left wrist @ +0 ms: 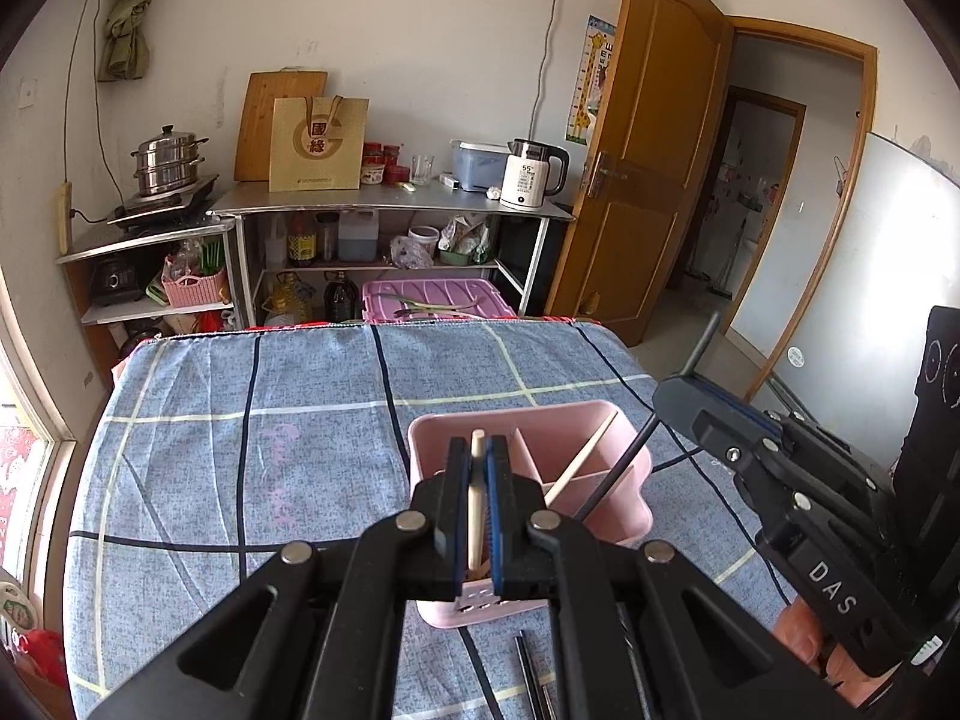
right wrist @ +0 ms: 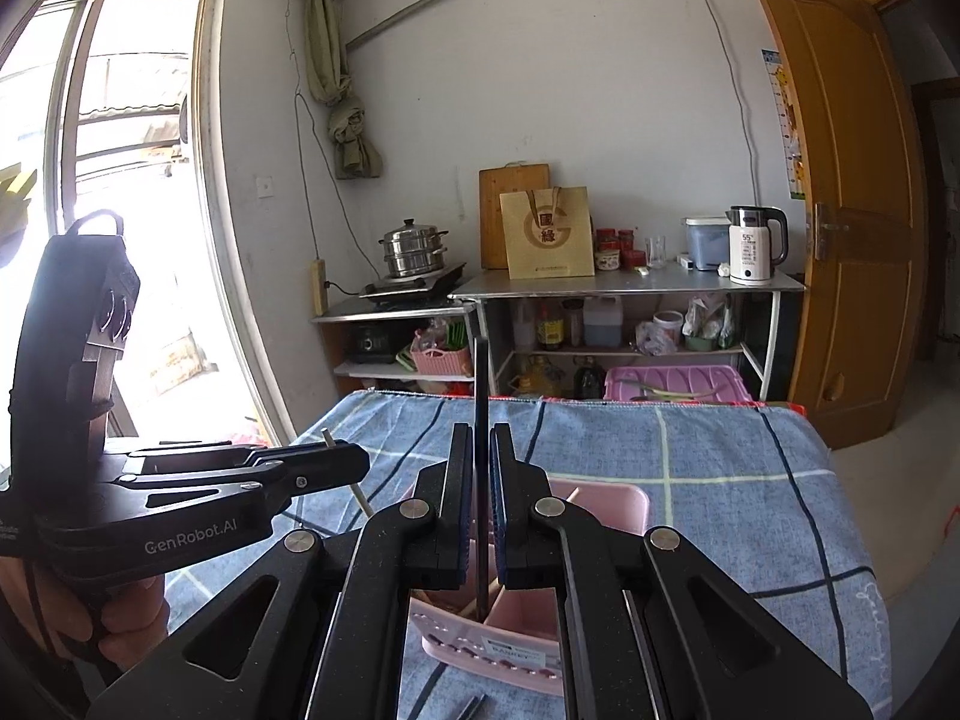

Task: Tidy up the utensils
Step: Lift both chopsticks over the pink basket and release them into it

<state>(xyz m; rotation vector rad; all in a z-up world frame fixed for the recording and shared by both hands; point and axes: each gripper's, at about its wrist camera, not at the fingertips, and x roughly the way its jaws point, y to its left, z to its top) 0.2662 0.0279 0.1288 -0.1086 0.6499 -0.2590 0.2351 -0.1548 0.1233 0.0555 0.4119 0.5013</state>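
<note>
A pink divided utensil holder [left wrist: 639, 471] stands on the blue checked cloth [left wrist: 240, 450], and one pale wooden chopstick [left wrist: 581, 459] leans inside it. My left gripper [left wrist: 478, 450] is shut on another pale wooden chopstick [left wrist: 476, 498], held upright over the holder's left compartment. My right gripper [left wrist: 672, 393] comes in from the right, shut on a black chopstick [left wrist: 618, 468] whose lower end slants into the holder. In the right wrist view, the right gripper [right wrist: 482, 438] clamps the black chopstick [right wrist: 480, 384] upright above the holder [right wrist: 624, 501]. The left gripper [right wrist: 357, 459] is at the left with its wooden chopstick [right wrist: 363, 501].
Dark loose utensils [left wrist: 531, 669] lie on the cloth in front of the holder. Behind the table stand metal shelves [left wrist: 390, 201] with a kettle [left wrist: 531, 174], a steamer pot [left wrist: 165, 162] and a paper bag. A wooden door [left wrist: 648, 138] is at the right and a window [right wrist: 120, 210] at the left.
</note>
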